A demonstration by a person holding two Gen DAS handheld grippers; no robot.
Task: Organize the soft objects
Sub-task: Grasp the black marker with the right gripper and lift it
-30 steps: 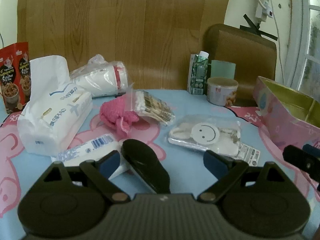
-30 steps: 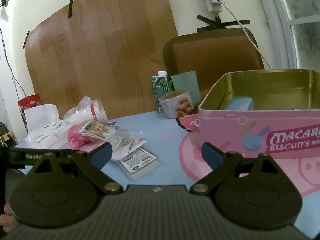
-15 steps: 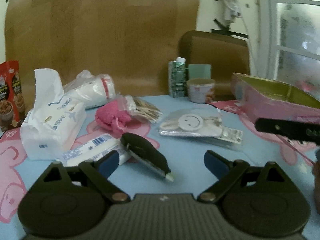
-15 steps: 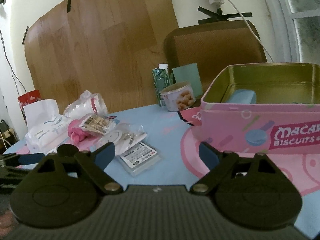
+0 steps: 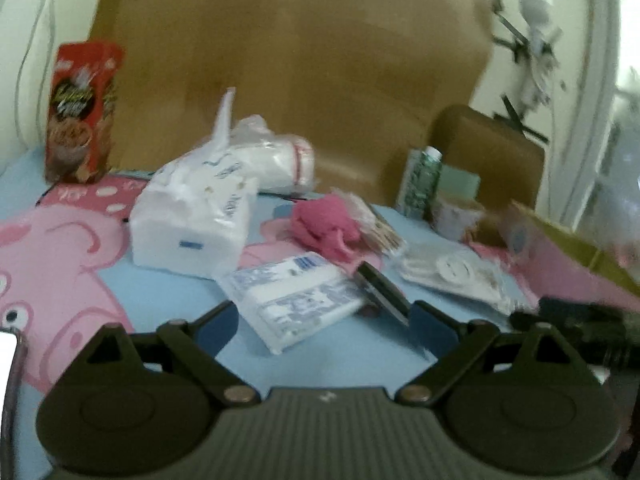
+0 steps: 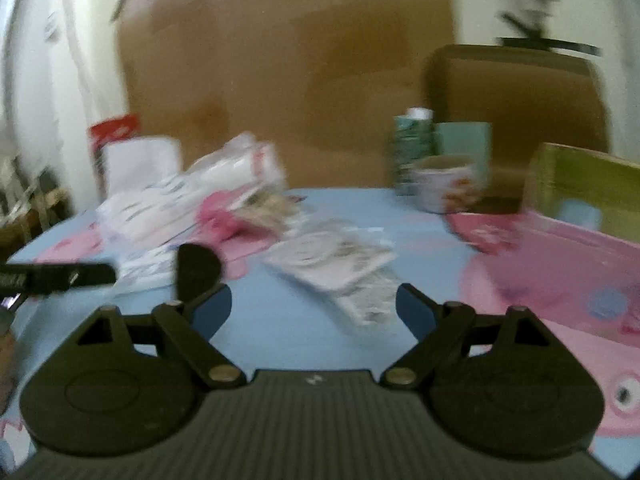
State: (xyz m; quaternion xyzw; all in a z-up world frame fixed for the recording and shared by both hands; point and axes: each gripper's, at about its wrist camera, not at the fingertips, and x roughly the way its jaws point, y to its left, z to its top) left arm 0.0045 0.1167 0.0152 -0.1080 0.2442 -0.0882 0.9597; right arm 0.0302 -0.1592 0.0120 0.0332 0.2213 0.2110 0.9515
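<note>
Approach step — both tongs, left [image 5: 324, 324] and right [image 6: 314, 306], spread and empty above the bench [image 5: 340, 360]. The tissue pack [image 5: 292, 298] lies just ahead; next, judged: close on it squarely.

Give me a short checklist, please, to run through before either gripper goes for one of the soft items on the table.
1. Left gripper open and holding nothing: ok.
2. Right gripper open and holding nothing: ok.
3. Flat tissue pack just ahead of the left fingers: ok.
4. Black object lying against that pack: not ok, may get caught.
5. Pink tin open to receive items: ok.
6. Sharp view: not ok, both blurred.
</note>
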